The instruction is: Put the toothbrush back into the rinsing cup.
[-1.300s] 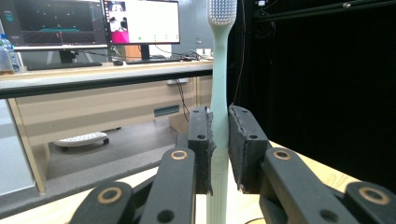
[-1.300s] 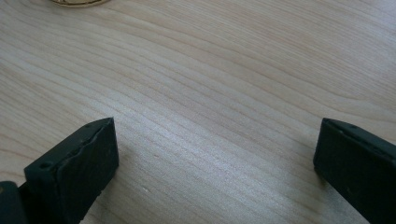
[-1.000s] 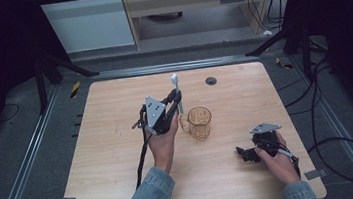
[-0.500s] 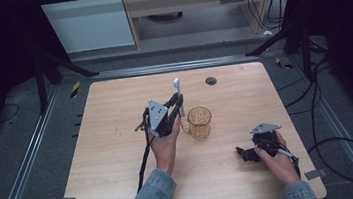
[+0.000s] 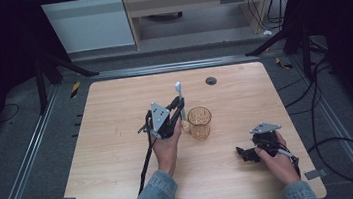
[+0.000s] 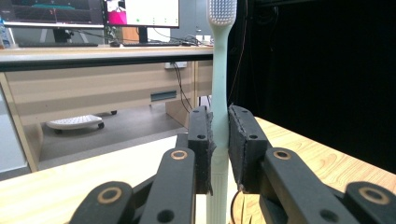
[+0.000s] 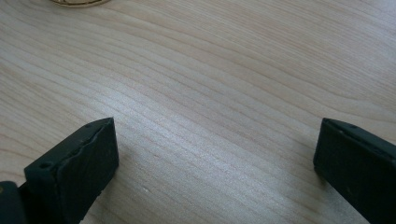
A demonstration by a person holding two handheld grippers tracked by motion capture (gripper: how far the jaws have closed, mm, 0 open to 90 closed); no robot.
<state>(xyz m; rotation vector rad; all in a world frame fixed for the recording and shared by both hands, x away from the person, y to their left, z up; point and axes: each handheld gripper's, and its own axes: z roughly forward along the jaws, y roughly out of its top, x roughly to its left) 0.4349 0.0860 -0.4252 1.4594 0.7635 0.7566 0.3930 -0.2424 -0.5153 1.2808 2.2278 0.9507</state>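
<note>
While the table takes up most of the high view, a pale wood top with rounded corners, the action sits near its middle. Amber glass stands upright there, just right of the left gripper. Right gripper rests low on the wood near the right front, well apart from the glass; in its own view its jaws are spread wide with bare wood between them, and the glass rim peeks in at the top edge. Left gripper is raised off the table, pinching the toothbrush between both pads: the handle runs upright through the gap, pads pressed on either side of its lower half, bristle head well above the fingertips, butt end sticking out below them. In the high view the toothbrush stands near vertical, head up, just left of the glass and not inside it. Small dark disc lies near the far edge.
</note>
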